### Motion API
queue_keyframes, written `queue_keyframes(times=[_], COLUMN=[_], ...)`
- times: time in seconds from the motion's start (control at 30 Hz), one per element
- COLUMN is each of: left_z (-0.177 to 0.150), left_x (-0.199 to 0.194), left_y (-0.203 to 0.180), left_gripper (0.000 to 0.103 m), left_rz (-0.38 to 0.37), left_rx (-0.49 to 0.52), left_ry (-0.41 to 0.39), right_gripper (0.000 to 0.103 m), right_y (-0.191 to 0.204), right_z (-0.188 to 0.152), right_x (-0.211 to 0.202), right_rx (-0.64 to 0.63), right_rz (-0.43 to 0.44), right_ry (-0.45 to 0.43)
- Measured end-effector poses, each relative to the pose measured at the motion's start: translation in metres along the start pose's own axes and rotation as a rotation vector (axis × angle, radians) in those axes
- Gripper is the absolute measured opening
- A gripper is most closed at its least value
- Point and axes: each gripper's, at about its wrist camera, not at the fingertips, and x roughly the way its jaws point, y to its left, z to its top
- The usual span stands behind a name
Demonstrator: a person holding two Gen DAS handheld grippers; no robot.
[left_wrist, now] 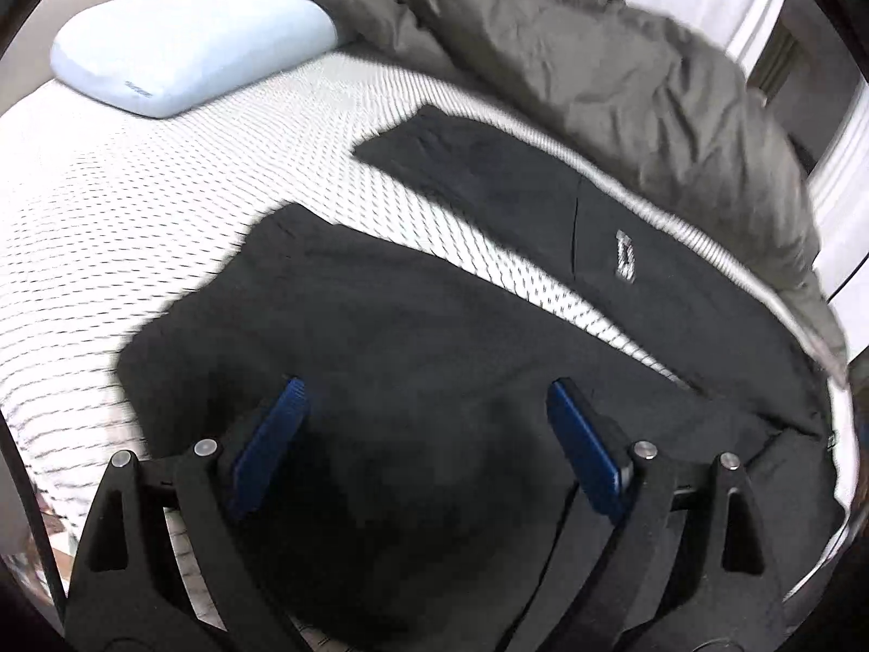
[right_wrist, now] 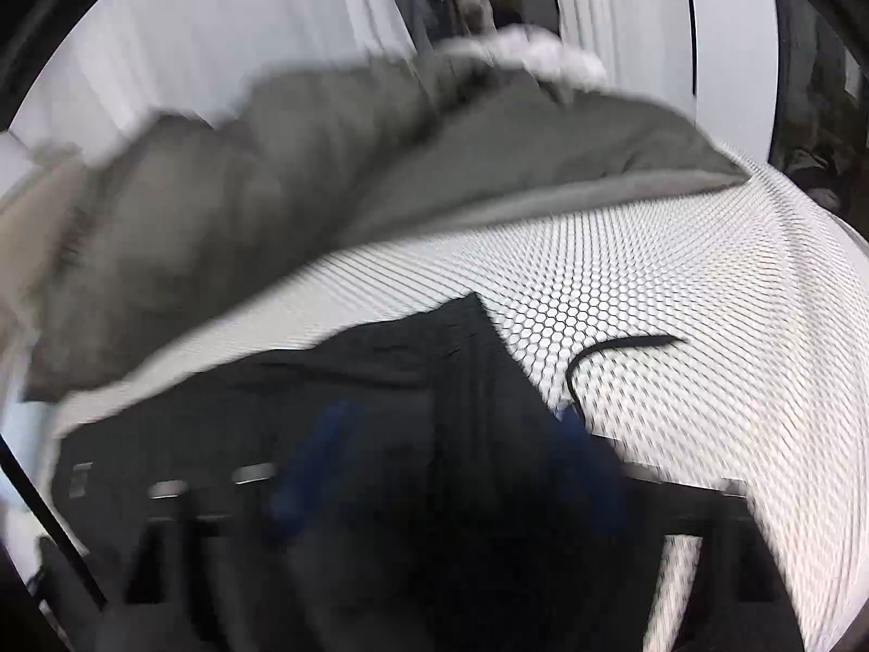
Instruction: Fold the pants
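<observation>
The black pants (left_wrist: 413,380) are lying spread on the bed (left_wrist: 136,228), directly beneath and ahead of the left hand-held gripper (left_wrist: 429,434), whose blue pads are standing wide apart. A small grey logo (left_wrist: 624,261), unreadable, is showing ahead to the right. The right hand-held gripper (right_wrist: 445,467) is blurring, apparently apart, over the waistband. The honeycomb-patterned mattress is carrying a pale blue pillow (left_wrist: 184,38) and grey duvet (left_wrist: 597,65) beyond.

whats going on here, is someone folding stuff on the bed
Yes. A person with a gripper in each hand is working on black pants spread on a white patterned mattress. The two legs still lie apart, so no fold is done yet. The left gripper hangs open over the near leg. The right gripper is blurred but looks open over the waist end, gripping nothing. A grey duvet and pale pillow lie behind.
</observation>
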Motion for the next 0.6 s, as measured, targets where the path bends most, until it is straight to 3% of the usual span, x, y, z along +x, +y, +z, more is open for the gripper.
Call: queue_keyframes(times=[0.1, 0.2, 0.3, 0.4, 0.57, 0.6], left_z=[-0.003, -0.009, -0.020, -0.030, -0.045, -0.048], left_x=[-0.018, -0.030, -0.038, -0.049, -0.060, -0.061], left_y=[0.025, 0.050, 0.062, 0.065, 0.080, 0.084], left_gripper=[0.091, 0.091, 0.091, 0.091, 0.091, 0.091], left_rz=[-0.003, -0.053, -0.065, -0.070, -0.075, -0.071], left_rx=[-0.059, -0.128, -0.168, -0.193, -0.223, -0.236], left_ry=[-0.009, -0.005, -0.004, -0.015, -0.015, -0.014], right_gripper=[0.099, 0.099, 0.099, 0.097, 0.076, 0.060], right_y=[-0.008, -0.026, -0.037, -0.043, -0.042, -0.042], right_z=[-0.050, -0.108, -0.161, -0.194, -0.202, -0.199], right_x=[-0.068, -0.116, -0.136, -0.128, -0.090, -0.081], right_rx=[0.018, 0.087, 0.144, 0.183, 0.213, 0.240], right_rz=[0.047, 0.053, 0.054, 0.085, 0.114, 0.075], right_ry=[-0.038, -0.090, -0.090, -0.015, 0.032, 0.027])
